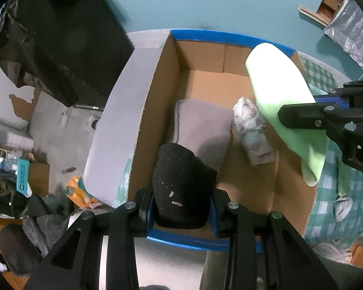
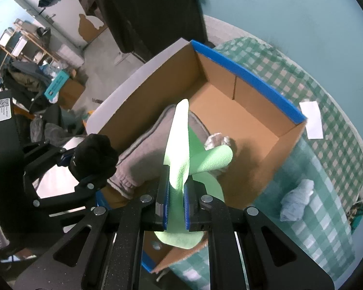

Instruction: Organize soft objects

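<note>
Black knit sock (image 1: pixel 181 183) clamped in left gripper (image 1: pixel 181 210), green cloth (image 2: pixel 179 145) pinched in shut right gripper (image 2: pixel 176 207), both above box (image 1: pixel 147 101).

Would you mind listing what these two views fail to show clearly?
- Left wrist view: the black knit item hides part of the grey cloth in the cardboard box.
- Right wrist view: the green cloth covers most of the white crumpled bundle.
- Both views: the box floor's near corners are blocked by the grippers.

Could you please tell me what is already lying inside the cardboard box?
Inside the cardboard box lie a grey folded cloth and a pale crumpled bundle. The black knit item and green cloth hide part of the floor.
</note>
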`<action>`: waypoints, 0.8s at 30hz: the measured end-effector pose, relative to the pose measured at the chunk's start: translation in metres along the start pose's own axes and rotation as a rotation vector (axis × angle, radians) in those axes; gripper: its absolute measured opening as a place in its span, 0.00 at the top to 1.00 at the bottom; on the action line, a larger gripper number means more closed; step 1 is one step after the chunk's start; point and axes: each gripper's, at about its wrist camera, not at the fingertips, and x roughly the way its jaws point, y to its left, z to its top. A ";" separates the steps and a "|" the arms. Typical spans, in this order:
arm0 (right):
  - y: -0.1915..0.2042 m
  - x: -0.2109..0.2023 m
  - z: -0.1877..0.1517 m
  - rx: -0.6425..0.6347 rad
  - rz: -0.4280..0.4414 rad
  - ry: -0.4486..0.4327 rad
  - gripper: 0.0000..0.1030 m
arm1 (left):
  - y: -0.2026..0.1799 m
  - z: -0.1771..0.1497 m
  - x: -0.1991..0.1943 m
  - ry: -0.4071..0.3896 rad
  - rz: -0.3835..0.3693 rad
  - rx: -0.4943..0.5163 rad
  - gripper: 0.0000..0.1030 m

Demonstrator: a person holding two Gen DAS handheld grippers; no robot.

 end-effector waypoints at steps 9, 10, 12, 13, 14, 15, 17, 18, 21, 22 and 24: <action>0.002 0.022 0.006 0.061 0.031 0.042 0.86 | 0.008 0.002 0.017 0.045 -0.006 -0.017 0.61; 0.003 0.023 0.006 0.063 0.031 0.050 0.86 | 0.009 0.002 0.019 0.052 -0.006 -0.021 0.59; 0.002 0.022 0.005 0.072 0.015 0.046 0.82 | 0.008 0.002 0.019 0.058 -0.011 -0.025 0.49; 0.002 0.022 0.004 0.075 0.012 0.053 0.78 | 0.008 0.002 0.020 0.067 -0.015 -0.027 0.47; 0.001 0.022 0.002 0.079 0.015 0.064 0.70 | 0.008 0.001 0.020 0.071 -0.015 -0.028 0.44; 0.000 0.022 0.001 0.082 0.014 0.069 0.66 | 0.009 0.001 0.019 0.069 -0.011 -0.029 0.41; 0.001 0.018 -0.001 0.076 0.006 0.059 0.65 | 0.008 0.000 0.016 0.055 -0.003 -0.025 0.38; 0.001 0.016 -0.003 0.074 0.004 0.058 0.65 | 0.007 0.000 0.014 0.050 -0.003 -0.023 0.38; 0.000 0.010 -0.007 0.078 0.002 0.048 0.60 | 0.003 -0.001 0.009 0.041 -0.007 -0.017 0.38; -0.001 0.007 -0.009 0.079 -0.005 0.043 0.59 | 0.003 -0.001 0.008 0.040 -0.006 -0.013 0.38; -0.003 0.003 -0.013 0.079 -0.019 0.036 0.58 | 0.000 -0.001 0.004 0.032 -0.005 -0.009 0.37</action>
